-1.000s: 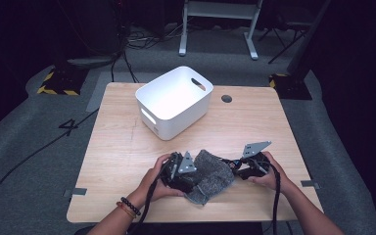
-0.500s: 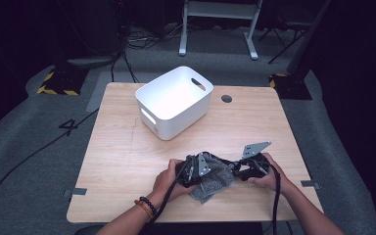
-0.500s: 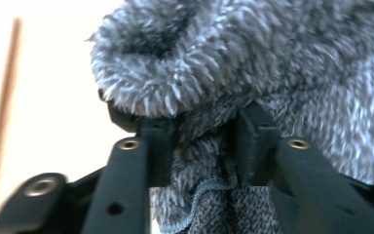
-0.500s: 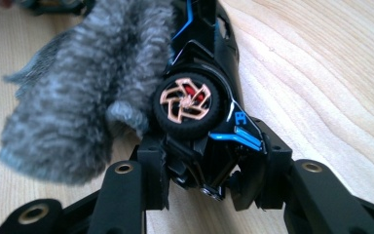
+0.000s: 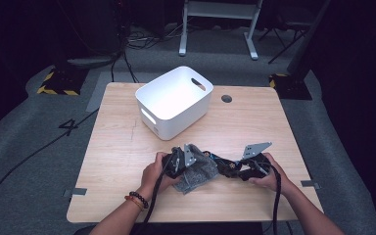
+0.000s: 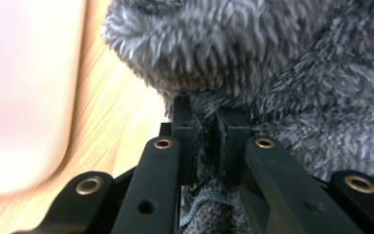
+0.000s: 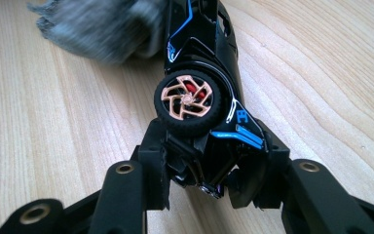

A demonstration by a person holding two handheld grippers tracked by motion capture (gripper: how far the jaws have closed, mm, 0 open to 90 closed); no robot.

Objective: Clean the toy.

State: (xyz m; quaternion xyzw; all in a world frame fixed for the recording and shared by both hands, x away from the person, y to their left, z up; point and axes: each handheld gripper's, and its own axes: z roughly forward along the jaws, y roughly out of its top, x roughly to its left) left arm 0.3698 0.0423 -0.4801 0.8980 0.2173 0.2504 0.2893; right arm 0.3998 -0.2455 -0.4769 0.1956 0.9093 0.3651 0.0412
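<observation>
1. My left gripper [image 5: 188, 164] has just been closing, and now its jaws are pinched tight on the fuzzy grey cloth [image 5: 198, 172]. In the left gripper view a fold of that cloth [image 6: 272, 73] is squeezed between my two black jaws.
2. My right gripper [image 5: 242, 169] holds the little black toy car [image 5: 225, 165] by one end. In the right gripper view my jaws press on both sides of the car [image 7: 199, 63], just below its wheel [image 7: 188, 104] with the copper spokes.
3. The cloth and the car sit near the front edge of the wooden table [image 5: 127, 147], between my two hands. The white bin [image 5: 174, 103] stands well apart, farther back on the table.
4. What matters for my next move: the car's long side points from my right gripper toward the cloth. Its far end touches the cloth or slips under it. The cloth is nearer my left hand [image 5: 156, 171], so I think that hand should move the cloth over the car while my right hand [image 5: 269, 174] keeps it steady.
5. What I cannot see well: the far end of the car is hidden behind the cloth, which is blurry in the right gripper view [image 7: 97, 24]. From above the car is small and dark, so I cannot tell how much of it the cloth covers.
</observation>
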